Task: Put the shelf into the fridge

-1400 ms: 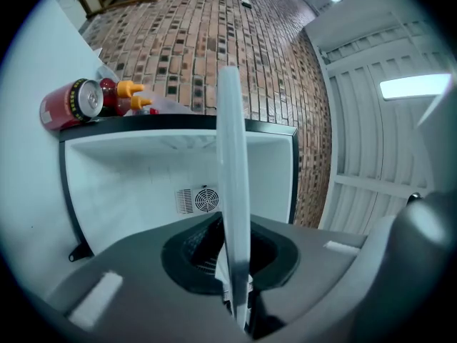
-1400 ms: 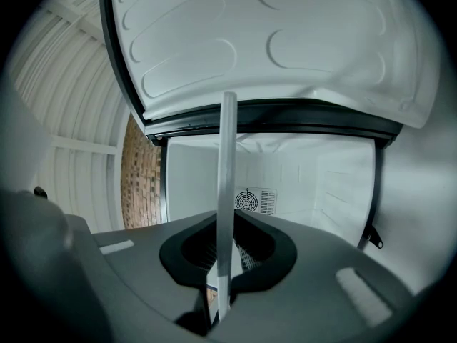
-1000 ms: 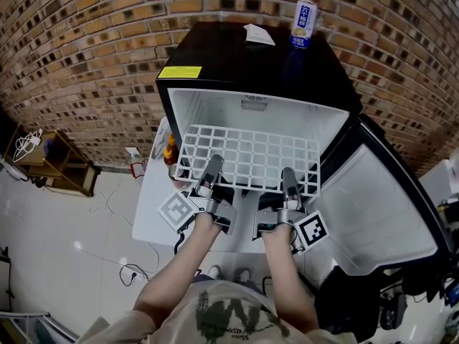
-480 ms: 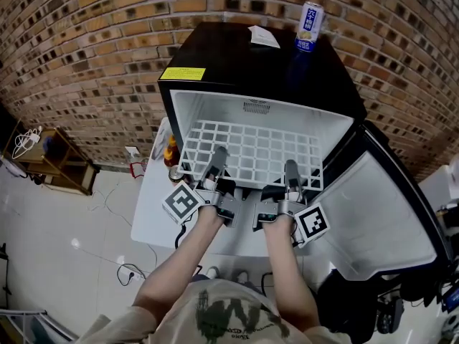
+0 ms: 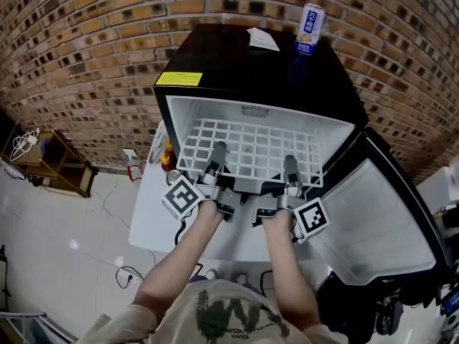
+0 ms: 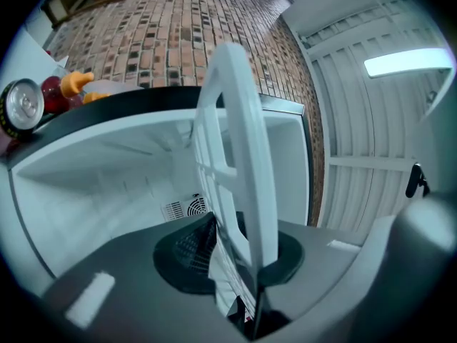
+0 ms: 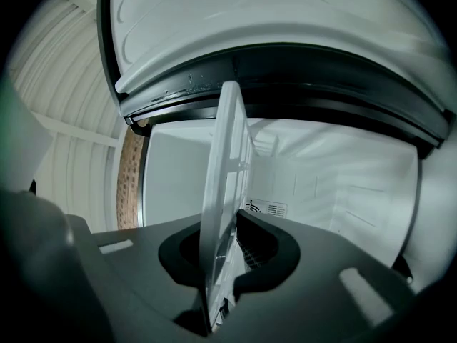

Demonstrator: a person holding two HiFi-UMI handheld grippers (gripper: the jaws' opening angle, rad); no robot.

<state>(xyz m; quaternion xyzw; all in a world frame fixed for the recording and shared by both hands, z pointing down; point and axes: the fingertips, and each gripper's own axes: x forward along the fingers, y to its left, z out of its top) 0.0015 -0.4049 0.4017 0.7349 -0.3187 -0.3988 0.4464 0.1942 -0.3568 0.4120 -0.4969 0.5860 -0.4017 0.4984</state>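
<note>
The white grid shelf point(image 5: 247, 147) lies level inside the open black fridge point(image 5: 251, 67), its front edge near the opening. My left gripper point(image 5: 216, 153) is at the shelf's front left. Its jaws are opening, and in the left gripper view the shelf point(image 6: 243, 141) stands between them point(image 6: 239, 252) with a gap beside the left pad. My right gripper point(image 5: 290, 166) is shut on the shelf's front right edge. In the right gripper view the shelf point(image 7: 227, 163) sits clamped between its pads point(image 7: 228, 256).
The fridge door point(image 5: 380, 213) hangs open to the right. A blue-and-white can point(image 5: 308, 27) and a paper slip point(image 5: 262, 38) rest on the fridge top. Bottles and a can point(image 5: 168, 160) stand left of the fridge. Behind is a brick wall; a wooden rack point(image 5: 54, 163) is far left.
Both grippers have pushed forward, and the shelf has slid deeper into the fridge, from jutting out at the front to lying mostly inside.
</note>
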